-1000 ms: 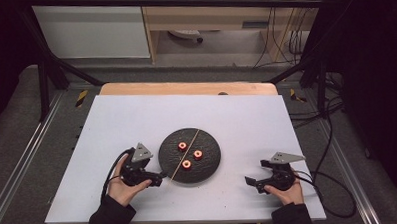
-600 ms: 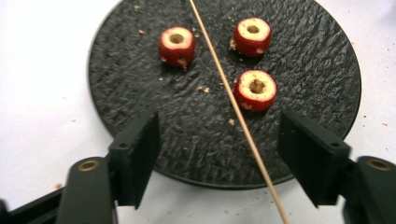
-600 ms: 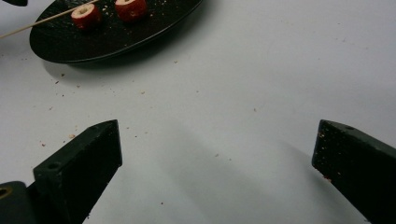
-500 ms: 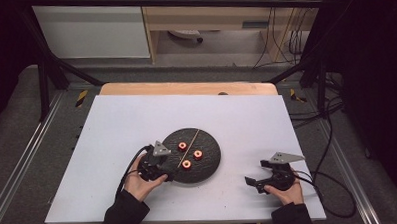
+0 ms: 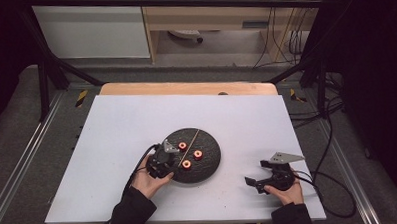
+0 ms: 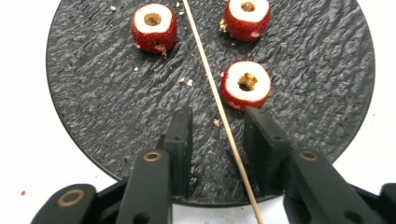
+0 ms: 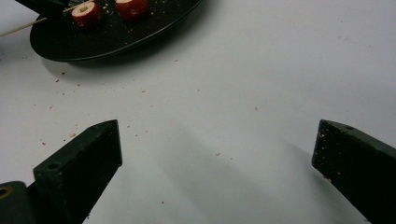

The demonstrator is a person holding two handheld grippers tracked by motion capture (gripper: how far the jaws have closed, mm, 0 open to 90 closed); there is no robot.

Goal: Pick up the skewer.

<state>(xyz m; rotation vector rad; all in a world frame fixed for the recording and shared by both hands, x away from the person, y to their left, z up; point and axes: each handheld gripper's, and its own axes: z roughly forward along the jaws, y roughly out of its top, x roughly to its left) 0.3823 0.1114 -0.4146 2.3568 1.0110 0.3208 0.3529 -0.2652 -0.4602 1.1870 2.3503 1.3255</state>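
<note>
Left tongs, spread, straddle the skewer, whose long axis runs away between the jaws across the plate. Right tongs, also spread, rest well apart on the surface.

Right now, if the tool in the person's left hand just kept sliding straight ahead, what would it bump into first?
Probably the nearest strawberry piece. The left tool is open over the black plate, straddling the wooden skewer, and that piece sits just ahead of one jaw. Height is unclear, so it might pass above it.
</note>
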